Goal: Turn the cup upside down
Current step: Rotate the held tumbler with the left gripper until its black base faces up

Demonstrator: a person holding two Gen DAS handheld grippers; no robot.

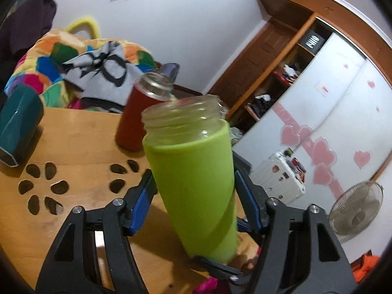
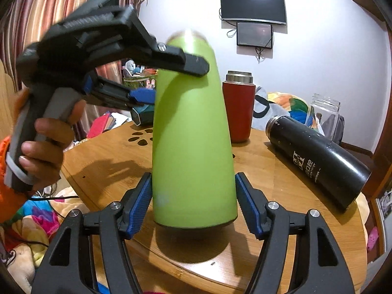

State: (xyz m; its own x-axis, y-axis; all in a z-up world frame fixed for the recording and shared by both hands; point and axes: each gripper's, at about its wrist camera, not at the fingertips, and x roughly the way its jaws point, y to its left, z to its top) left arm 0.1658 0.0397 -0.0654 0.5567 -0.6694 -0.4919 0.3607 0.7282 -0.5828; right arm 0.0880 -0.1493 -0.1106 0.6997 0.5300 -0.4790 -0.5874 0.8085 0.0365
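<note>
The cup is a glass bottle in a lime-green sleeve (image 1: 196,183), with an open threaded mouth and no lid. My left gripper (image 1: 193,191) is shut on its middle and holds it tilted above the round wooden table (image 1: 73,132). In the right wrist view the same green cup (image 2: 193,147) fills the centre. The left gripper (image 2: 171,80) clamps its upper part from the left. My right gripper (image 2: 193,196) straddles the cup's lower end with its blue pads (image 2: 139,205) close to the sleeve; a narrow gap shows on each side.
On the table stand a red bottle (image 2: 238,107) and a clear glass jar (image 2: 323,112). A black bottle (image 2: 318,161) lies on its side at the right. A teal box (image 1: 17,125) sits at the far left. Decorative cut-out holes (image 1: 44,188) pierce the tabletop. Bedding lies behind.
</note>
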